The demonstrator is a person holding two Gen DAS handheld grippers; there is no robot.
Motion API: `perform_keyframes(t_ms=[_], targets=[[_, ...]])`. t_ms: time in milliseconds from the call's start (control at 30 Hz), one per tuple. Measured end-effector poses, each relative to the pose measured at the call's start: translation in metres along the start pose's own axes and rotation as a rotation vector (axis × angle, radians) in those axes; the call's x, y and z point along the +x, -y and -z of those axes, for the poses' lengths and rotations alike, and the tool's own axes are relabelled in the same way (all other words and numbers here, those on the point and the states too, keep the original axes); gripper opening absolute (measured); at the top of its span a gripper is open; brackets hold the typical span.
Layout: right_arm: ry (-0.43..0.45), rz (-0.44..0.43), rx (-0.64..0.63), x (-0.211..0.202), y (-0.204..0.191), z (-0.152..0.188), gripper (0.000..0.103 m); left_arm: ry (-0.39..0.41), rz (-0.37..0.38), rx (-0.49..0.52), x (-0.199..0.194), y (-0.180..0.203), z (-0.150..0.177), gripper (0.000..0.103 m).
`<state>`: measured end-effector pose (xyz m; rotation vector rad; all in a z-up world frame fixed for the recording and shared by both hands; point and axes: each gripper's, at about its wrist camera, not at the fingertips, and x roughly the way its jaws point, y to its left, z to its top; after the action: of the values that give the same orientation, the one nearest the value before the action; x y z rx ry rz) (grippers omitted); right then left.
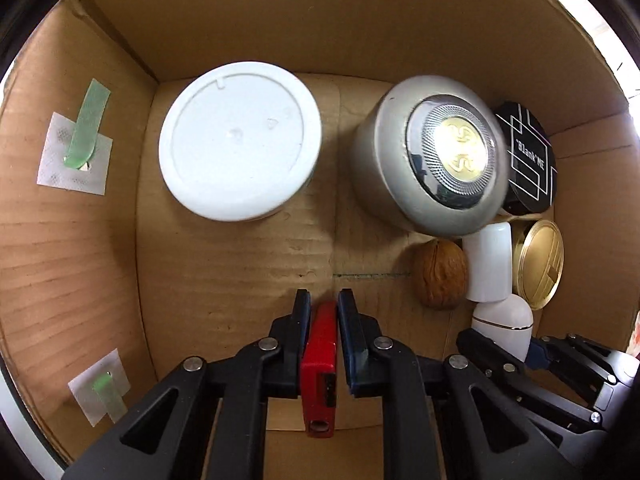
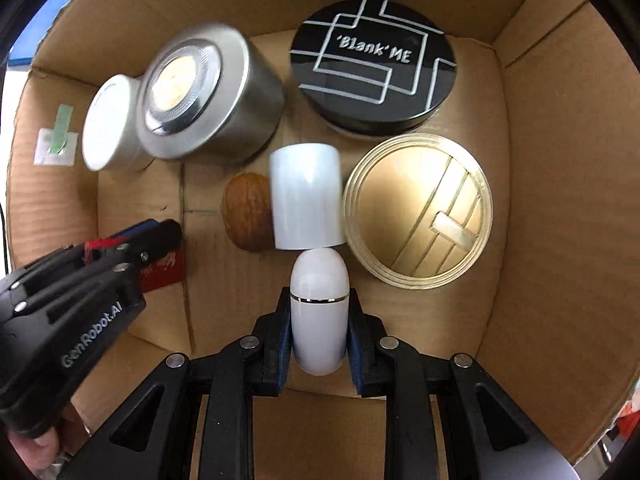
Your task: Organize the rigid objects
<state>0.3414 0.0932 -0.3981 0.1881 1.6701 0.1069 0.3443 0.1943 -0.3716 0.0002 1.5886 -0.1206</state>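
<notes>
The cardboard box [image 2: 540, 200] holds everything, both grippers reaching down inside, probably to set their loads on bare floor; ahead of the left gripper [image 1: 324, 320] stand the white jar [image 1: 240, 140] and silver tin [image 1: 428, 160]; beyond the right gripper [image 2: 319, 320] lie the black compact [image 2: 374, 68], gold compact [image 2: 418, 212], white cylinder [image 2: 306, 200] and walnut [image 2: 248, 212]; the right gripper is clamped on a white capsule bottle [image 2: 319, 312], the left on a red lighter [image 1: 320, 360].

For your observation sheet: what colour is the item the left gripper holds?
Red, gripped by the left gripper; clearest in the left wrist view.
</notes>
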Motion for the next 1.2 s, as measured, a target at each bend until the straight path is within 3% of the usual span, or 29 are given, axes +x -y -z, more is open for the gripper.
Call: perform_keyframes(t_ms=[67,133,200,400,467,567,700,800,1200], targets=[[0.009,0.003,0.005,-0.004,-0.001,0.005,0.026,0.016,0.0,-0.01,-0.005,-0.002,0.001,0.016],[0.017,0.014,-0.004,-0.007,-0.004,0.01,0.027,0.037,-0.006,-0.016,-0.011,-0.007,0.004,0.038],[0.025,0.025,-0.012,-0.009,-0.007,0.014,0.032,0.067,-0.005,-0.024,-0.022,-0.009,0.009,0.049],[0.056,0.022,-0.007,-0.022,-0.01,0.029,0.062,0.133,-0.02,-0.052,-0.052,-0.016,0.023,0.065],[0.072,0.033,-0.009,-0.029,-0.012,0.035,0.065,0.145,-0.027,-0.062,-0.061,-0.019,0.027,0.065],[0.083,0.034,-0.004,-0.036,-0.013,0.044,0.077,0.158,-0.04,-0.071,-0.07,-0.021,0.034,0.066],[0.105,0.052,-0.006,-0.051,-0.014,0.055,0.094,0.184,-0.052,-0.085,-0.083,-0.02,0.05,0.093],[0.125,0.058,0.001,-0.061,-0.012,0.066,0.103,0.202,-0.076,-0.074,-0.094,-0.012,0.06,0.102],[0.234,0.071,0.019,-0.124,0.008,0.099,0.103,0.332,-0.103,-0.073,-0.153,0.002,0.091,0.103]])
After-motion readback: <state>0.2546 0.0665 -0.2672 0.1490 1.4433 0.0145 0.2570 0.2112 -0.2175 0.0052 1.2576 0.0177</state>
